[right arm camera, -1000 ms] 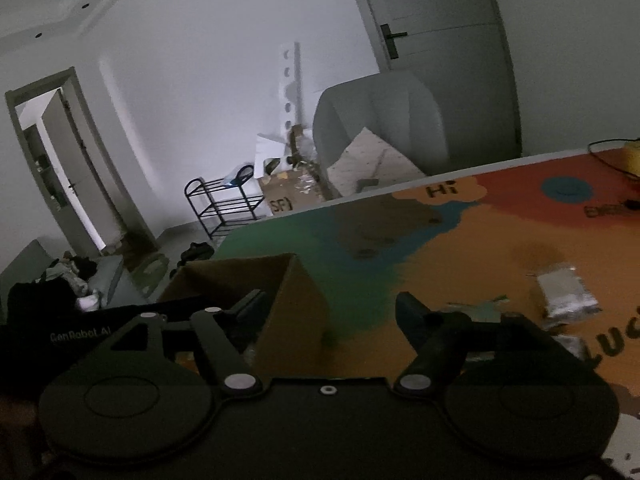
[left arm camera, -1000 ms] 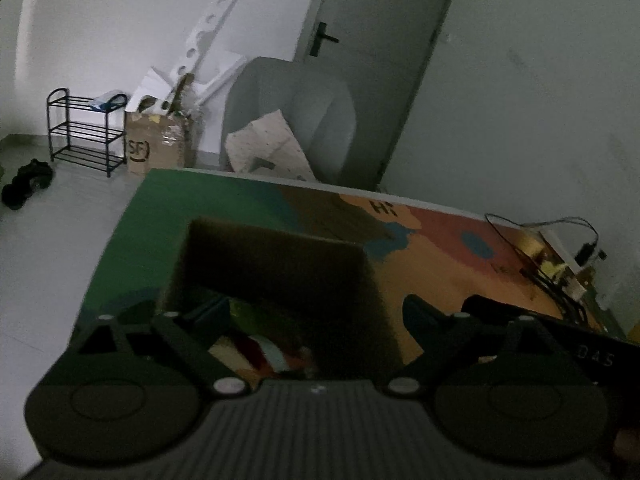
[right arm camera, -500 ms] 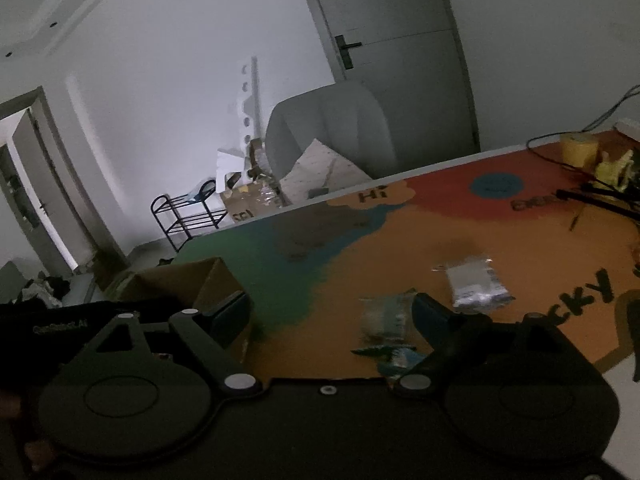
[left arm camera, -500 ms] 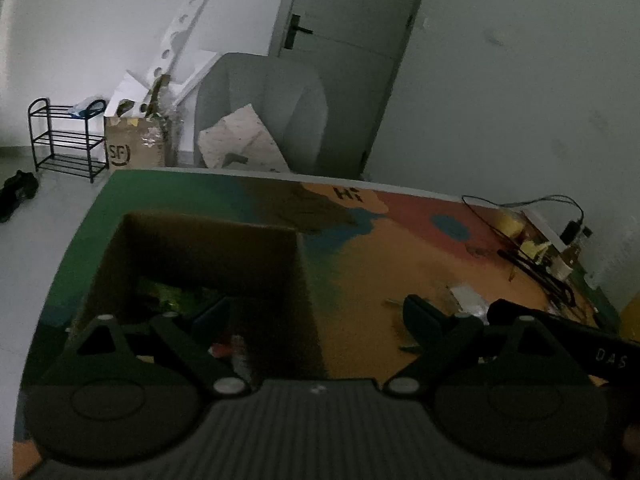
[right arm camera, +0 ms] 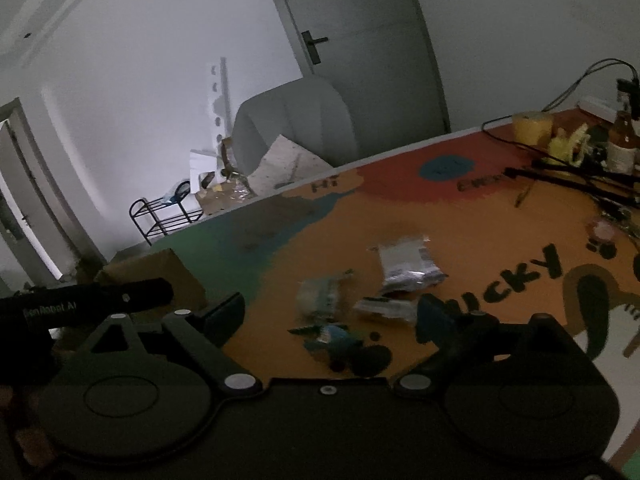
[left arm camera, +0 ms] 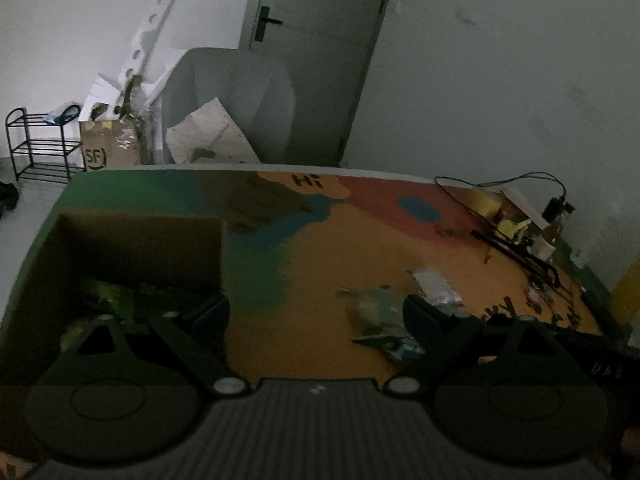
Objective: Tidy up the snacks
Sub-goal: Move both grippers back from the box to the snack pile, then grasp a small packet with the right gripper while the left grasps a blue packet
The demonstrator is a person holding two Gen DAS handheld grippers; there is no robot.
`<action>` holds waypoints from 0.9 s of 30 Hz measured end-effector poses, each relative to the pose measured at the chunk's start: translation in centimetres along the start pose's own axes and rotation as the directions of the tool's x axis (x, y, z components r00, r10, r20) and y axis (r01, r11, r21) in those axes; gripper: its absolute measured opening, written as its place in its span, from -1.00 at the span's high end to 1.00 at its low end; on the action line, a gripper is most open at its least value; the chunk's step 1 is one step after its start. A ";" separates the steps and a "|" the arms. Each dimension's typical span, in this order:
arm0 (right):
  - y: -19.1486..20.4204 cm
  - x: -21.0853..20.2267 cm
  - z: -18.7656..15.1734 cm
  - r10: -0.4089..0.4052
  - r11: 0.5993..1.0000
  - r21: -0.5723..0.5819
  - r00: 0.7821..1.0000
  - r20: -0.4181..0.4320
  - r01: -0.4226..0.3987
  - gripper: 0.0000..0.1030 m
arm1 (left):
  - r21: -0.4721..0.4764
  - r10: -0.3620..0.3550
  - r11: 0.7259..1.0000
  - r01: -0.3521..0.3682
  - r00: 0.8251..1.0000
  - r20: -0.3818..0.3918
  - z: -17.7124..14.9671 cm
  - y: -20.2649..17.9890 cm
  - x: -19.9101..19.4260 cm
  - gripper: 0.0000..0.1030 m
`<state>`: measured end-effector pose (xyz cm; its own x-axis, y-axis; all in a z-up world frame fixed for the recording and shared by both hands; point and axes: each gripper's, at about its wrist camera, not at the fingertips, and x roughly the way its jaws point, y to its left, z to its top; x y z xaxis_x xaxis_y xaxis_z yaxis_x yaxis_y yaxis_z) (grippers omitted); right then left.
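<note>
Cardboard box [left arm camera: 132,248] sits at the counter's [right arm camera: 500,240] left end with snacks already inside, while four or so loose packets [right arm camera: 404,268] lie together on the orange patch. We judge we are between loads, heading for the next packet. Our left tool [left arm camera: 316,312] stands wide apart and empty; our right tool [right arm camera: 328,312] has just been opening, nothing between its jaws. Next we must lower over one packet and close. Beyond the colourful mat: dim room, grey chair [left arm camera: 232,96], door [right arm camera: 352,36].
</note>
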<state>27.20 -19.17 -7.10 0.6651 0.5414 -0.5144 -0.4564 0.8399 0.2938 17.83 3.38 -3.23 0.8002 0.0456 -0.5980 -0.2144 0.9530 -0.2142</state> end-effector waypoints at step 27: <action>-6.3 3.0 -1.0 -0.034 0.996 0.075 0.997 -0.076 0.040 -0.44 | 0.044 -0.052 0.997 0.060 0.986 -0.156 -2.4 -5.7 8.3 -0.58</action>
<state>31.47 -22.94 -11.27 0.6334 0.5080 -0.5838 -0.3838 0.8613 0.3330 24.38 -2.38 -8.82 0.7129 -0.0516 -0.6993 -0.1415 0.9662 -0.2155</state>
